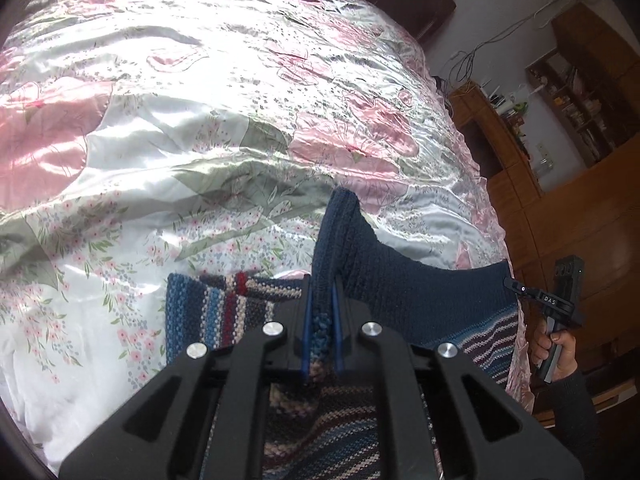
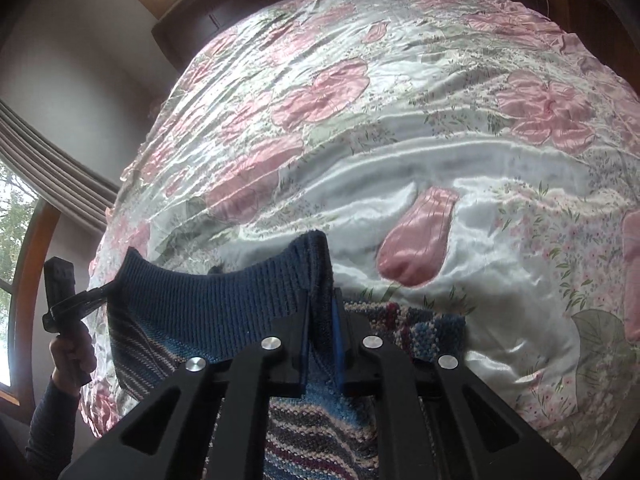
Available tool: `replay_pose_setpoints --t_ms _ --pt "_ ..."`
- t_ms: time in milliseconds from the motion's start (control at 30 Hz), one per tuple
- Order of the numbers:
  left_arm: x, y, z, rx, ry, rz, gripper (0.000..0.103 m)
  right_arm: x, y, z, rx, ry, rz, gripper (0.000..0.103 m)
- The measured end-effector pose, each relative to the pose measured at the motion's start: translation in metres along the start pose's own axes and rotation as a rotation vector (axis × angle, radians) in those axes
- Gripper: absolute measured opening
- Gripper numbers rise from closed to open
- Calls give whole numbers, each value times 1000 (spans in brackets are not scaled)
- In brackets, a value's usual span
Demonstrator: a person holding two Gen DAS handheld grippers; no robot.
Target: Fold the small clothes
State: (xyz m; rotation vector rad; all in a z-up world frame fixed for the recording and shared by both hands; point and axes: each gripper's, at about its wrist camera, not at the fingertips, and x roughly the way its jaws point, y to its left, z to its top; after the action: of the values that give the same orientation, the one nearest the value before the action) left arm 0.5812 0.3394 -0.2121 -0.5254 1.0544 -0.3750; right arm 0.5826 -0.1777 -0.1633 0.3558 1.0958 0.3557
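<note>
Bedroom setting: bed under a satin floral bedspread (image 1: 168,152), pink blooms on white, filling most of both views; wooden shelving (image 1: 576,92) at the right edge of the left wrist view, curtained window (image 2: 24,168) at the far left of the right wrist view.

Item: one striped knit sweater (image 1: 224,312), navy ribbed band, blue, cream and maroon stripes. It sits at the lower centre of both views, lifted at its ribbed edge, with a striped part trailing onto the bedspread.

Tools: two. My left tool (image 1: 320,320) is closed down to a narrow gap, with a ridge of knit pinched between its blue pads. My right tool (image 2: 320,320) is likewise nearly closed on the navy ribbed edge. Each shows small at the other view's margin, gripped by my hand (image 1: 556,348).

Step in hand, as I judge it: the band is stretched between both tools, ready to fold.

Next move calls for: carrying both corners forward together, level, then lowering the edge squarely onto the striped body.

Count: one garment, two tools, one bedspread.
</note>
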Motion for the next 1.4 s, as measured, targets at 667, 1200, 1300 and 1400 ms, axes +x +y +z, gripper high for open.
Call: replay_pose_setpoints --t_ms 667,1200,1300,1400 --pt "57 41 16 -131 49 94 6 58 -17 18 86 2 -128 9" --pt "38 43 12 -152 -2 233 31 44 -37 -6 167 -58 -86 39" --pt "19 10 6 -69 -34 57 32 21 -32 -24 167 -54 14 37" --pt "44 -5 -7 -37 62 24 31 25 -38 -43 196 -15 28 35"
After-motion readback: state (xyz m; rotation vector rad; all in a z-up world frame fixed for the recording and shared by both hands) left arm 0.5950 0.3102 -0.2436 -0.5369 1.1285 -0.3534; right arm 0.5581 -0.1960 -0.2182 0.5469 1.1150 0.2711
